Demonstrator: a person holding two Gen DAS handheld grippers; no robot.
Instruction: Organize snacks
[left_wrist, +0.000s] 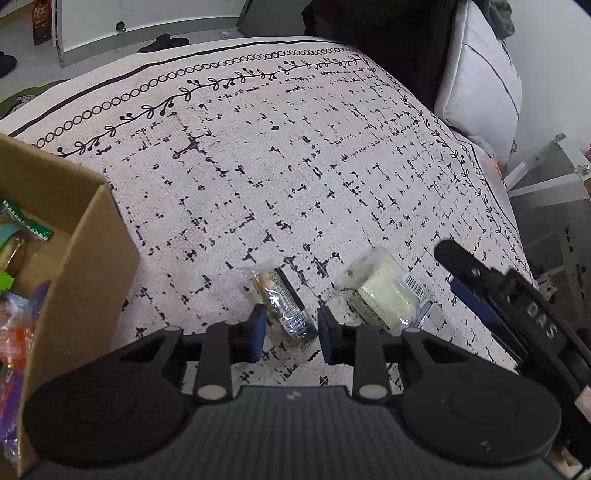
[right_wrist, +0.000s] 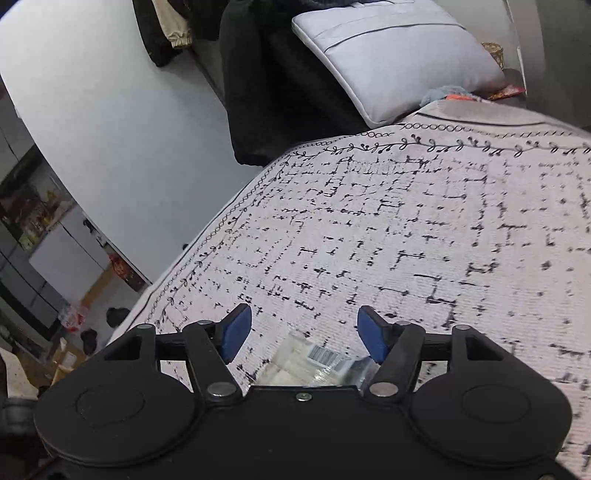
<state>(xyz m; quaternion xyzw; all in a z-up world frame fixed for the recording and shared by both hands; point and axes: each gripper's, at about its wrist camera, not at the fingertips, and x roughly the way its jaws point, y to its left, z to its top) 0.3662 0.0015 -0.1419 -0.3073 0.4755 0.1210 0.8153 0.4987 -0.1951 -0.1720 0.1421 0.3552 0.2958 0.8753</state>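
Two grippers are in my hands, both with their blue pads spread apart and gripping nothing. My left gripper sits low over the patterned cloth, its fingers on either side of the near end of a clear-wrapped snack with a dark band; I cannot tell whether the pads touch the wrapper. Just to the right of it lies a second packet, a pale, crumbly snack in clear film with a barcode label, flat on the cloth. My right gripper shows at the right edge of the left view, near that pale packet. From the right wrist view, the right gripper hovers with the pale packet below and between its fingers, untouched. At my far left stands an open cardboard box holding several colourful wrapped snacks. A grey pillow leans beyond the cloth's far edge.
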